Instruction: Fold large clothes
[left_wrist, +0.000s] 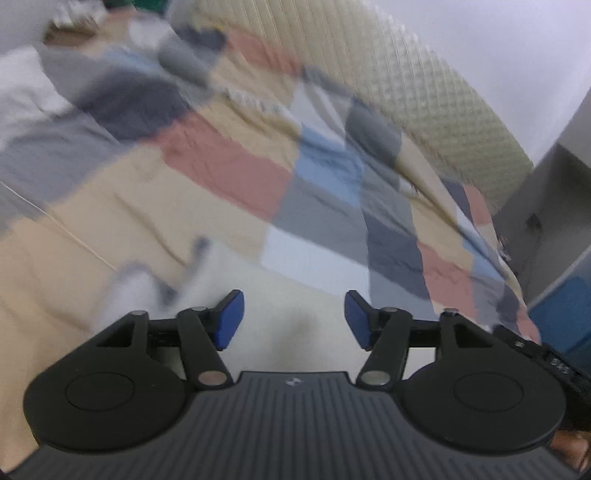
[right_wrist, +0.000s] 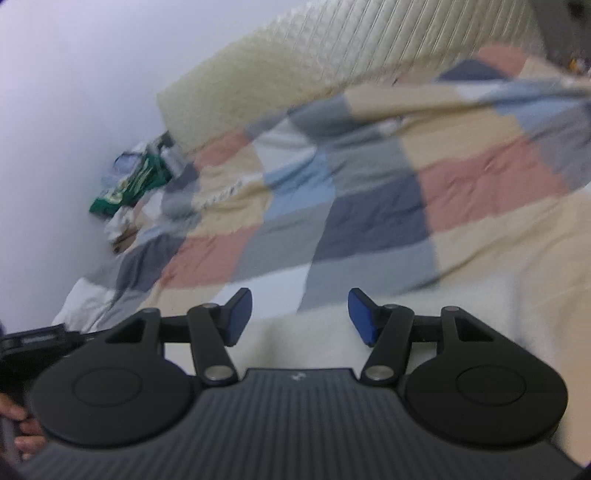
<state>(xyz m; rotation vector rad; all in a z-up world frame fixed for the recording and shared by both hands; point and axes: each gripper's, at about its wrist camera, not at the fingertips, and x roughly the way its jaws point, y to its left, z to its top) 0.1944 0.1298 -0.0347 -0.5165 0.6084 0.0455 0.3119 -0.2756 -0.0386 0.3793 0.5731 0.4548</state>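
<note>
A large cream-white garment (left_wrist: 303, 295) lies spread on a patchwork quilt (left_wrist: 221, 166), right under my left gripper (left_wrist: 293, 317). That gripper's blue pads (left_wrist: 231, 317) stand apart with only the cloth's surface showing between them. A blurred white fold with a dark strip (left_wrist: 162, 280) lies just left of it. In the right wrist view the same pale garment (right_wrist: 424, 332) fills the near ground under my right gripper (right_wrist: 300, 315), which is open and holds nothing. Both views are motion-blurred.
A cream quilted headboard (left_wrist: 424, 92) runs behind the quilt (right_wrist: 369, 221), against a white wall. A grey cabinet (left_wrist: 554, 203) stands at the right. Green packets and clutter (right_wrist: 125, 184) sit in the far corner. The other gripper's body (right_wrist: 37, 339) and a hand (right_wrist: 22, 424) show at the left.
</note>
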